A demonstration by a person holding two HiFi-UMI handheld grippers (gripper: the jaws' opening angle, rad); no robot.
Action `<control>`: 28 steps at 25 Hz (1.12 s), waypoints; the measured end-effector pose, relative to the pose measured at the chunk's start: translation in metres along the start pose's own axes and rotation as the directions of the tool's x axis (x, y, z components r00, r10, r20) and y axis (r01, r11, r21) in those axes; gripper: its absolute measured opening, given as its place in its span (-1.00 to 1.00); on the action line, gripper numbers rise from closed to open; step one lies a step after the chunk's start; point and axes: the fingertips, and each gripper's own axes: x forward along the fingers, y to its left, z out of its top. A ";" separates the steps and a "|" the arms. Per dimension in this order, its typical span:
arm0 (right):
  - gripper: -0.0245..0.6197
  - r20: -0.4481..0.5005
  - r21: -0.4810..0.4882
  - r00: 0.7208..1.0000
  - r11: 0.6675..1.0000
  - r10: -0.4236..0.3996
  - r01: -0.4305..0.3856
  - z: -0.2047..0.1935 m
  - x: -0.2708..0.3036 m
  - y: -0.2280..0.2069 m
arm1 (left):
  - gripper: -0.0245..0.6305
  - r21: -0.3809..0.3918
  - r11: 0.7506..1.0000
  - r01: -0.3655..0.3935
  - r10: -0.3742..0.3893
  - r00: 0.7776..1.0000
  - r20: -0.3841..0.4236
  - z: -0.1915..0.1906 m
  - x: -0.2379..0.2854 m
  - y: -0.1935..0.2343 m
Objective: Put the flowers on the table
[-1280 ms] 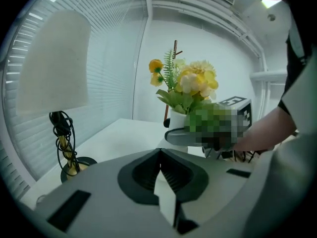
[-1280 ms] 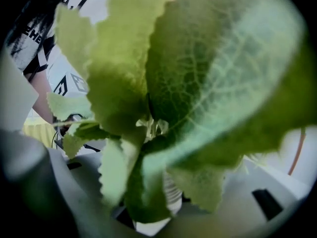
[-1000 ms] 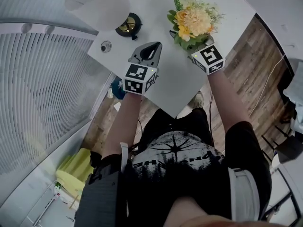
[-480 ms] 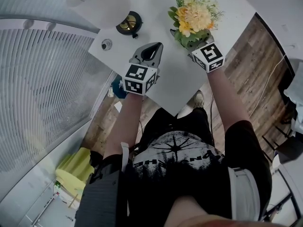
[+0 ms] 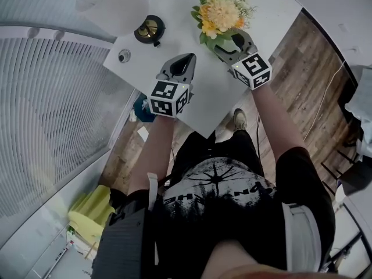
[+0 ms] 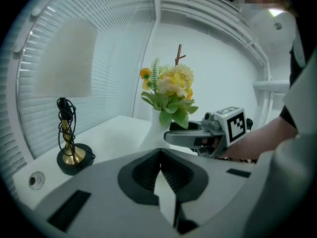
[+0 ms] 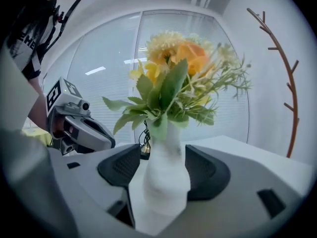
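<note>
Obs: vase of flowers (image 5: 220,13) stands upright on the white bench (image 5: 174,16), not far from its right edge. Right hand-held gripper (image 7: 166,168): jaws opening, the vase between them, pads look just clear of it, so released. Left hand-held gripper (image 6: 161,182): clenched on nothing, hovering beside.

Risk: the bouquet looks top-heavy. If the right one backs out crooked, a jaw could clip the vase and tip it toward that edge. Lamp (image 5: 146,29) is well apart, no concern.
</note>
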 end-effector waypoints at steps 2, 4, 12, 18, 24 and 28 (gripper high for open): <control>-0.08 -0.025 0.006 1.000 1.000 -0.003 0.004 -0.004 -0.012 0.000 | -0.89 -0.024 1.000 0.004 -0.004 1.000 0.018 0.004 0.001 -0.008; -0.08 -0.051 0.005 0.999 1.000 -0.013 0.013 -0.007 -0.026 0.000 | -0.89 -0.061 0.998 0.019 -0.016 0.999 0.041 0.011 0.001 -0.017; -0.15 -0.085 0.008 0.996 1.000 -0.018 0.019 0.003 -0.087 0.007 | -0.89 -0.067 0.998 -0.004 0.010 0.995 0.096 0.030 -0.004 -0.057; -0.35 -0.061 -0.025 0.998 1.000 -0.001 0.000 0.027 -0.123 0.010 | -0.89 -0.067 0.997 -0.040 0.049 0.988 0.146 0.044 -0.017 -0.077; -0.73 -0.020 -0.019 1.000 1.000 0.023 -0.024 0.052 -0.151 0.006 | -0.89 -0.038 0.997 -0.066 0.072 0.980 0.185 0.059 -0.021 -0.096; -0.79 -0.028 -0.059 0.999 0.998 0.030 -0.032 0.057 -0.167 0.010 | -0.89 -0.017 0.998 -0.062 0.064 0.980 0.189 0.062 -0.021 -0.114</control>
